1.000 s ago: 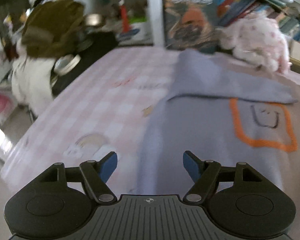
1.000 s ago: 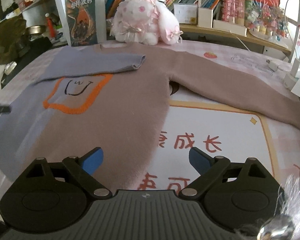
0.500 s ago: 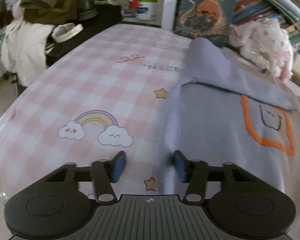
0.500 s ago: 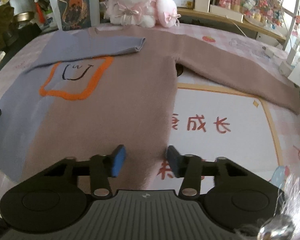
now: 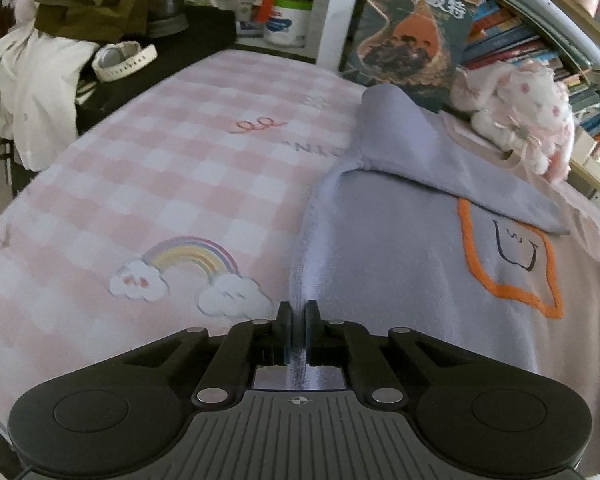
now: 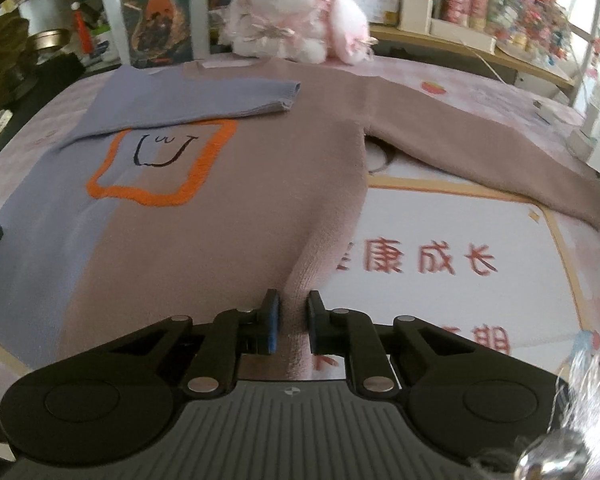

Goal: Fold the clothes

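Both grippers are clamped on the sweater (image 6: 236,208), 1 on each bottom corner.

Left gripper (image 5: 299,320): fingers (image 5: 284,322) nearly closed, a thin ridge of the lilac side edge pinched between them. The fabric rises in a crease straight ahead of the fingers. Left of the fingers is the pink checked surface (image 5: 172,168) with a rainbow-and-clouds print (image 5: 188,272) just beside the left finger.

Right gripper (image 6: 293,322): fingers (image 6: 270,320) narrow, holding a bunched fold of the mauve side edge. The fold stands up between the fingers and runs forward from them. Right of the fingers is a white mat (image 6: 440,248) with red characters, lying under the sweater's edge.

Sweater lies flat, front up, spread ahead of both grippers. It has 2 colours: lilac on the left-gripper side, mauve on the other. An orange outlined square with a drawn face (image 6: 164,152) sits ahead and left of the right fingers. The lilac sleeve (image 6: 204,100) is folded across the chest, cuff near the middle. The mauve sleeve (image 6: 480,156) stretches out flat, far ahead and right of the right fingers.

Beyond the collar, a pink-and-white plush rabbit (image 6: 296,28) sits touching the neckline area; a book (image 6: 156,16) stands upright left of it. In the left view, clothes are piled on a chair (image 5: 60,40) far ahead-left.
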### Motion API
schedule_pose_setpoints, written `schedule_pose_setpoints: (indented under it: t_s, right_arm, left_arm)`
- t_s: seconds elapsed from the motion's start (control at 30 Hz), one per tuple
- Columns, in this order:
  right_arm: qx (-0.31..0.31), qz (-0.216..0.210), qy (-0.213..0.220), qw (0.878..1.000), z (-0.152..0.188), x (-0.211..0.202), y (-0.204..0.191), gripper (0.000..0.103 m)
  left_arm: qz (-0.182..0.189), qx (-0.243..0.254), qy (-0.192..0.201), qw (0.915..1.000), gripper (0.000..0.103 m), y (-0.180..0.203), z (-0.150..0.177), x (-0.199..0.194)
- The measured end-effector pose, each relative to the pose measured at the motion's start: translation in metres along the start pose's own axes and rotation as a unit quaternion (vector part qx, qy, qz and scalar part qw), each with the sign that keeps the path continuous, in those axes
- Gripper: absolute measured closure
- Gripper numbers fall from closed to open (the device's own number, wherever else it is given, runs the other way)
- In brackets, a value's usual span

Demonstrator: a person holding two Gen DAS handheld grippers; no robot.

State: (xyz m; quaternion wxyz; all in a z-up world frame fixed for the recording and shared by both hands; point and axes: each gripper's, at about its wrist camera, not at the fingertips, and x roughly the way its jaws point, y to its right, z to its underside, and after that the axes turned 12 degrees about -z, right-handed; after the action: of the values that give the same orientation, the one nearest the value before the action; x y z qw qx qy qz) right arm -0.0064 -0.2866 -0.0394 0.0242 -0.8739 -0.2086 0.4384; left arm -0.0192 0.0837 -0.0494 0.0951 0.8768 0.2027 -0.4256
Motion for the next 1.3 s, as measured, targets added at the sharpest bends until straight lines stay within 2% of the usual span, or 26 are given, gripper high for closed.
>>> schedule_pose_setpoints:
  t_s: [0.23, 0.43, 0.57, 0.63, 0.67, 0.73, 0.8, 0.83, 0.87, 0.9, 0.97, 1.0, 1.03, 1.2, 1.3]
  right_arm:
    - [-0.007, -0.001, 0.016, 1.0, -0.009, 0.016, -0.014, 0.09]
    - [0.0, 0.011, 0.026, 1.0, -0.006, 0.016, -0.017, 0.09]
    - [0.02, 0.019, 0.027, 0.999, -0.004, 0.014, -0.016, 0.088]
    - [0.043, 0.019, 0.026, 0.999, -0.006, 0.013, -0.015, 0.08]
    - [0.056, 0.019, 0.028, 0.998, -0.007, 0.012, -0.013, 0.071]
    - [0.072, 0.017, 0.04, 0.996, -0.007, 0.005, -0.015, 0.06]
    - [0.078, 0.018, 0.053, 0.995, -0.007, -0.003, -0.02, 0.054]
    - [0.081, 0.019, 0.059, 0.995, -0.006, -0.007, -0.023, 0.047]
    - [0.078, 0.027, 0.065, 0.994, -0.005, -0.011, -0.028, 0.037]
    - [0.075, 0.034, 0.07, 0.994, -0.003, -0.015, -0.033, 0.032]
    - [0.069, 0.049, 0.08, 0.993, 0.003, -0.022, -0.043, 0.018]
    - [0.067, 0.055, 0.083, 0.993, 0.007, -0.024, -0.048, 0.016]
    - [0.065, 0.061, 0.083, 0.993, 0.01, -0.026, -0.053, 0.014]
    - [0.057, 0.082, 0.082, 0.992, 0.018, -0.027, -0.071, 0.014]
    - [0.047, 0.089, 0.074, 0.992, 0.023, -0.027, -0.082, 0.014]
  left_arm:
    - [-0.001, 0.004, 0.005, 1.0, 0.098, -0.009, -0.012, 0.01]
    - [0.01, 0.01, 0.01, 0.9999, 0.097, -0.012, -0.008, 0.009]
    - [0.026, -0.002, 0.006, 0.9996, 0.091, -0.021, -0.008, 0.008]
    - [0.027, -0.004, 0.007, 0.9996, 0.088, -0.024, -0.008, 0.006]
    - [0.023, -0.004, 0.011, 0.9997, 0.085, -0.024, -0.008, 0.002]
    - [0.014, -0.003, 0.025, 0.9996, 0.08, -0.024, -0.008, -0.007]
    - [0.006, -0.001, 0.043, 0.9991, 0.064, -0.023, -0.007, -0.019]
    - [0.004, 0.002, 0.053, 0.9986, 0.06, -0.022, -0.007, -0.026]
    - [0.002, 0.006, 0.063, 0.998, 0.05, -0.02, -0.006, -0.033]
    - [0.0, 0.01, 0.07, 0.9975, 0.041, -0.018, -0.005, -0.038]
    - [-0.004, 0.015, 0.078, 0.9969, 0.032, -0.013, 0.0, -0.047]
    - [-0.005, 0.016, 0.08, 0.9966, 0.025, -0.01, 0.003, -0.051]
    - [-0.006, 0.022, 0.082, 0.9964, 0.023, -0.006, 0.007, -0.055]
    - [0.022, 0.118, 0.09, 0.9887, 0.021, 0.013, 0.018, -0.063]
    - [0.033, 0.132, 0.097, 0.9859, 0.017, 0.015, 0.021, -0.063]
